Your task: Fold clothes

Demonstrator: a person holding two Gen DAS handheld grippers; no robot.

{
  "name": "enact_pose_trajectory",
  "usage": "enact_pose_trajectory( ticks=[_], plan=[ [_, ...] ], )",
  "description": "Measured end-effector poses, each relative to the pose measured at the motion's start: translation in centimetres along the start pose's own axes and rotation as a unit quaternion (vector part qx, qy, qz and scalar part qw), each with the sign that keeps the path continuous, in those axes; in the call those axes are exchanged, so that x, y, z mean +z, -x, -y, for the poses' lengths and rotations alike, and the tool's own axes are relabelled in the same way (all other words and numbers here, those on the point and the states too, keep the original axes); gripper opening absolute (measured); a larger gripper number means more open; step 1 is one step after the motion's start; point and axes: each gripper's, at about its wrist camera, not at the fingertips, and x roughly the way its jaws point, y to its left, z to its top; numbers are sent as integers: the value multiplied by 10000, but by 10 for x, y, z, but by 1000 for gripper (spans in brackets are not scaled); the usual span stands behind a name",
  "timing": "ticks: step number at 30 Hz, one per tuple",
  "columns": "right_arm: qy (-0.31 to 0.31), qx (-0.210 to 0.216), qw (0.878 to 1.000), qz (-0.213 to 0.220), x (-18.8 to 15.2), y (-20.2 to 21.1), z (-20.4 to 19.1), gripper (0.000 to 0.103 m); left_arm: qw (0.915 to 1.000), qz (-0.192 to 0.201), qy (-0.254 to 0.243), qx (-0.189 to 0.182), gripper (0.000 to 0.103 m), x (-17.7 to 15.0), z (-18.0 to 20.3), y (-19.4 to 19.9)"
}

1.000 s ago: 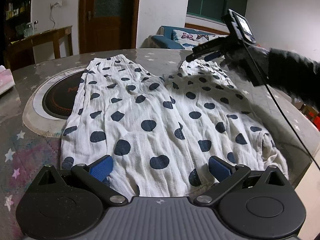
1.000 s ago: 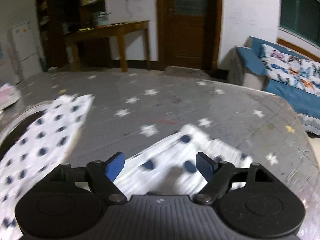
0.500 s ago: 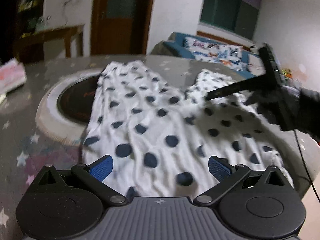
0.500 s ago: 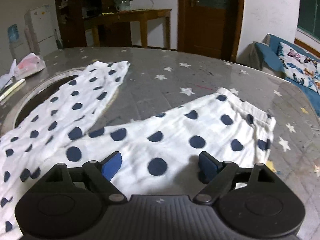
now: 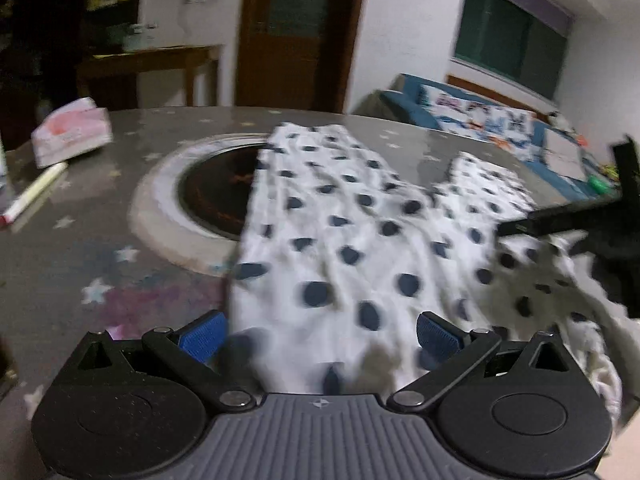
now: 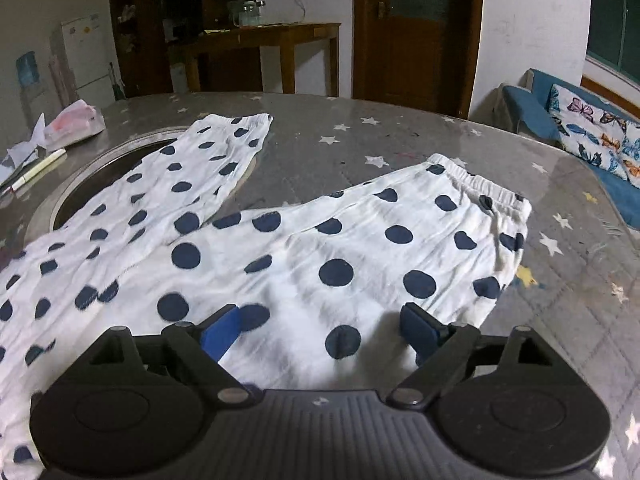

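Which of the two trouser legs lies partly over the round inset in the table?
The far leg of the polka-dot trousers, ending near the tissue pack, crosses the round inset. The leg under the right hand-held gripper lies on starred tabletop only.

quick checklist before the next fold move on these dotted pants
1. Pants lying spread on the table, both legs visible: ok.
2. Right gripper jaws apart, cloth below them, nothing pinched; they have just been opening: ok.
3. Left gripper jaws apart over the cloth: ok.
4. Fabric flat: not ok, bunched near the right gripper in the left wrist view.
5. Tissue pack and pen apart from the pants: ok.
6. Left view sharpness: not ok, blurred.
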Motion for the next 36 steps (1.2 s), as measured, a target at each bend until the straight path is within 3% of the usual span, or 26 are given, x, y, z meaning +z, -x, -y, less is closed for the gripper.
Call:
enact_pose_trajectory(
  ticks=[4, 7, 15, 22, 30, 34, 36],
  plan=[
    [-24, 69, 10000, 6, -7, 8, -3, 92, 9988, -60, 186, 444, 103, 0, -10, -4],
    [46, 13, 10000, 13, -11, 9, -5, 94, 9973, -132, 40, 718, 102, -2, -12, -7],
    [111, -14, 9999, 36, -14, 8, -7, 99, 9939, -243, 148, 1066, 103, -1, -27, -8],
    [191, -30, 9998, -26, -10, 4, -8, 100, 9958, 74, -103, 908, 103, 12, -10, 1],
    [103, -59, 9999, 2, -13, 8, 1, 102, 9907, -154, -325, 1310, 102, 12, -15, -19],
    [-112, -131, 9998, 76, -12, 14, 13, 102, 9935, 0, -454, 1047, 103, 15, -1, -4],
    [-205, -195, 9995, 118, -12, 17, 20, 102, 9962, 67, -555, 671, 103, 16, 14, 8]
  ],
)
